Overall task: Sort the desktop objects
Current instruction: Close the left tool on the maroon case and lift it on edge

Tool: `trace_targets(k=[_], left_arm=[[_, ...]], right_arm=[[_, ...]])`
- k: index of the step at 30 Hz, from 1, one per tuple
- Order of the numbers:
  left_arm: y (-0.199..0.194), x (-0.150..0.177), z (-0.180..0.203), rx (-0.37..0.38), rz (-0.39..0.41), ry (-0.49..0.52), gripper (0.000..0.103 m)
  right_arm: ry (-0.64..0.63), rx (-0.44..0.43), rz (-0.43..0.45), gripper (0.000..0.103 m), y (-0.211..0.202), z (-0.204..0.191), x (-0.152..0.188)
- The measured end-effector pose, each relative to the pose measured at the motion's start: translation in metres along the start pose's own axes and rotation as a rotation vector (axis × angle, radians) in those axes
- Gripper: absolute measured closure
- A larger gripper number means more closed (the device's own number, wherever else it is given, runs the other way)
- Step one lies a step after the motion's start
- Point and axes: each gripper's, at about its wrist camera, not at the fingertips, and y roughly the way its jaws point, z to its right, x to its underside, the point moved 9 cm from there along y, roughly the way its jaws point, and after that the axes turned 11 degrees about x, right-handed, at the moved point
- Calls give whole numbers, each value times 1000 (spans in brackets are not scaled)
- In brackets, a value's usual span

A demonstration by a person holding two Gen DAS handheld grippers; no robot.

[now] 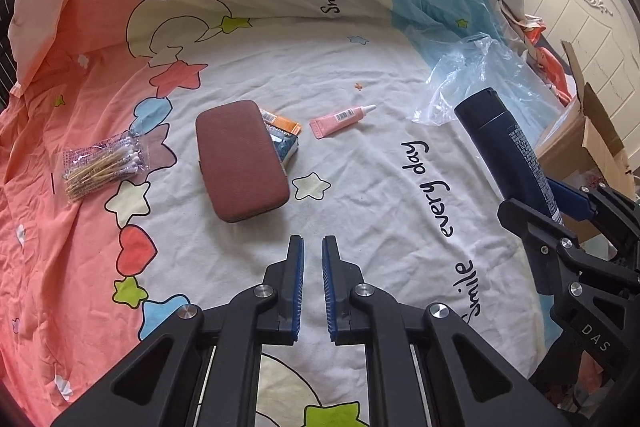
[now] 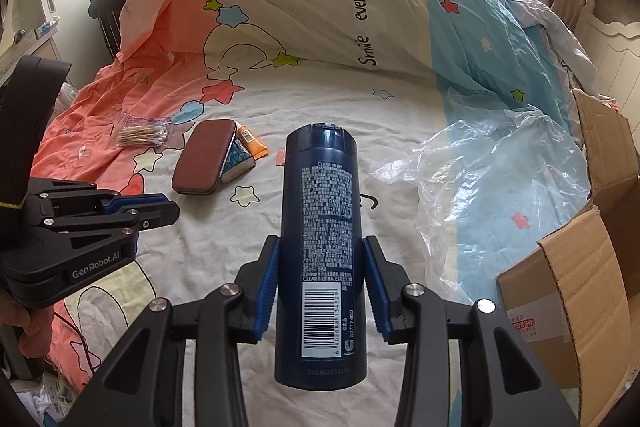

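Note:
My right gripper (image 2: 320, 243) is shut on a dark blue bottle (image 2: 320, 211), which it holds above the bed with the cap pointing away; its label and barcode face the camera. The left wrist view shows that bottle (image 1: 508, 151) and the right gripper (image 1: 548, 203) at the right. My left gripper (image 1: 313, 247) hangs over the white sheet, shut, with nothing between its blue pads. Beyond it lie a maroon case (image 1: 240, 163), an orange packet (image 1: 284, 123), a blue-patterned packet (image 1: 286, 147) partly under the case, a pink tube (image 1: 340, 119) and a bag of cotton swabs (image 1: 102, 165).
A crumpled clear plastic bag (image 2: 492, 163) lies on the blue part of the sheet at the right. An open cardboard box (image 2: 580, 287) stands at the bed's right edge. A folded quilt (image 2: 320, 7) is heaped along the far side. A hand holds the left gripper (image 2: 170, 209).

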Motion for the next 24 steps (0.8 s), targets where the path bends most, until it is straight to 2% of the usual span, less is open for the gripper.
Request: trace_targets(k=[3, 6, 9, 15, 20, 22, 24], left_arm=[[6, -1, -5, -15, 1, -4, 89], [13, -4, -20, -30, -3, -37, 70], [21, -9, -38, -53, -4, -62, 61], [38, -33, -65, -86, 11, -69, 59], [56, -37, -60, -96, -19, -7, 53], [61, -31, -54, -122, -27, 33, 35], [66, -27, -52, -163, -27, 64, 25]], right_arm=[[-12, -5, -5, 65, 6, -5, 1], [-17, -18, -13, 65, 16, -11, 2], [-33, -30, -22, 65, 27, -19, 2], [-52, -44, -23, 65, 45, -26, -6], [-36, -49, -29, 65, 58, -24, -11], [-30, -52, -30, 65, 60, -23, -11], [-24, -54, -31, 65, 62, -23, -11]])
